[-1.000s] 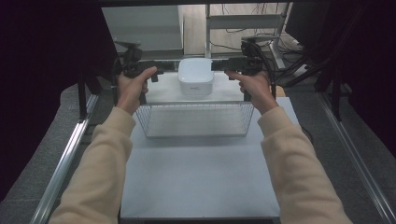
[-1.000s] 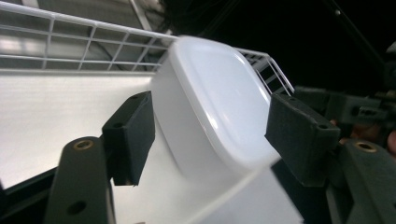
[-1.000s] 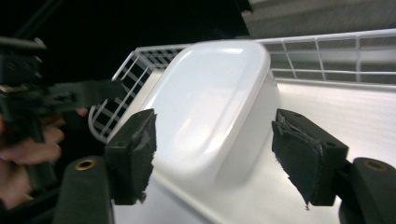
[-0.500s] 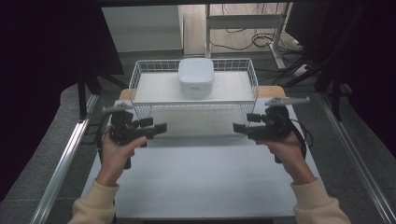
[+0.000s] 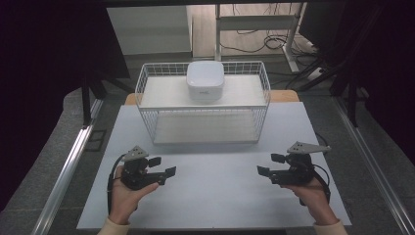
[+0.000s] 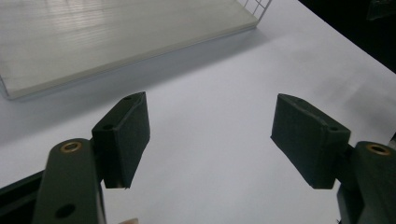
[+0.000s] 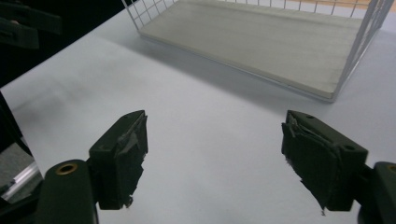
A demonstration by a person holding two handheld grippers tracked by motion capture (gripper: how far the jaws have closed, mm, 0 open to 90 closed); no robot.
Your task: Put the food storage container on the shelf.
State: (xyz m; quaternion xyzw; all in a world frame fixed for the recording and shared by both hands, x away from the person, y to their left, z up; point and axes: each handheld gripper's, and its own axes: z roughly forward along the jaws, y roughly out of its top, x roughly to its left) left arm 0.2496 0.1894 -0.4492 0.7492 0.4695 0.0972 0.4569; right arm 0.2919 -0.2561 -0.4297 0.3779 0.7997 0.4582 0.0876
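The white wire basket (image 5: 203, 105) sits at the far middle of the surface (image 5: 215, 196), its long side square to me, and on its upper shelf, near the back rim and about centred, rests a white rounded box (image 5: 205, 81). I judge that placement deliberate: centred left to right, the basket can be reached evenly from both ends, and the box on top stays balanced between them. Below it the pale lower tray (image 7: 261, 42) lies bare, and from the right gripper view I see its near corner and the wire wall rising beside it. Moving outward, my left gripper (image 5: 164, 166) is down near the front left of the surface, well apart from the basket, its jaws spread wide and having just been opening, with nothing between them but bare surface. The right gripper (image 5: 269, 164) mirrors it near the front right, jaws likewise spread and having just been opening, also with nothing in them. Both point inward toward each other, held low in the hands, which I read as a rest position with the basket let go and left standing by itself.
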